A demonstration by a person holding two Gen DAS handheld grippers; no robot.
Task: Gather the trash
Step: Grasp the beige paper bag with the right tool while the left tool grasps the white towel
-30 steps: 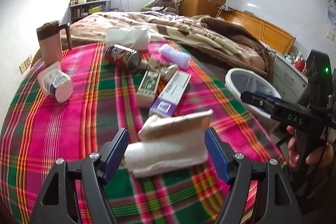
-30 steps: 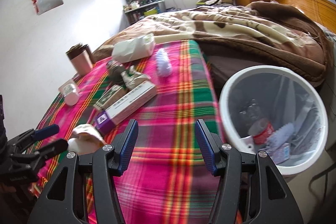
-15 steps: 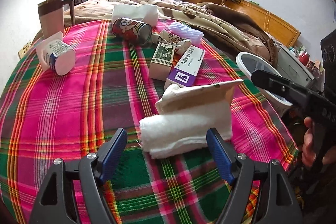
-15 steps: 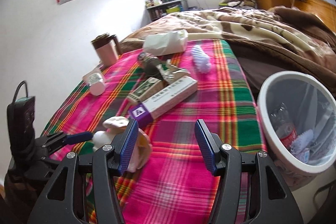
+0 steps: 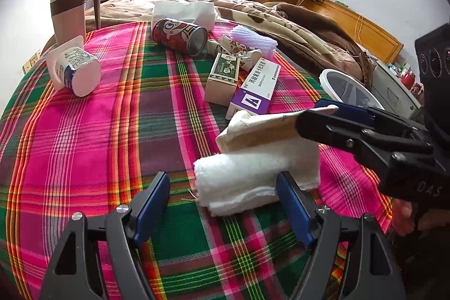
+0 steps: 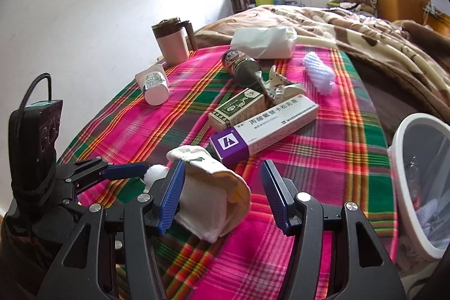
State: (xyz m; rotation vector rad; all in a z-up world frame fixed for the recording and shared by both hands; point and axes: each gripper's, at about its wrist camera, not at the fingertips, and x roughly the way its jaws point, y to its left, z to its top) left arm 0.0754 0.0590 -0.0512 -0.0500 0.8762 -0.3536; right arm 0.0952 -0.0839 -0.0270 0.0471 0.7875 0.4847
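A white cotton roll in a torn paper wrapper [image 5: 258, 167] lies on the plaid bedspread [image 5: 112, 131]. My left gripper [image 5: 222, 193] is open, and the roll's near end sits between its fingers, close to the right one. My right gripper [image 6: 222, 187] is open around the same roll [image 6: 213, 204]; its left pad is at the roll's side and its right pad stands clear. The right gripper [image 5: 317, 117] reaches the wrapper's top edge from the right in the left wrist view. In the right wrist view the left gripper [image 6: 118, 169] comes in from the left.
Beyond the roll lie a purple-white box [image 6: 264, 125], a green-brown box [image 6: 239, 108], a red can [image 5: 180, 37], a yogurt cup [image 5: 73, 69], a foam net [image 6: 319, 73] and a white bag [image 6: 264, 42]. A mug [image 6: 171, 42] stands far left. A white bin [image 6: 407, 187] stands beside the bed, right.
My right gripper has swung left from the bin side and now straddles the cotton roll. My left gripper has sunk a little closer to the roll.
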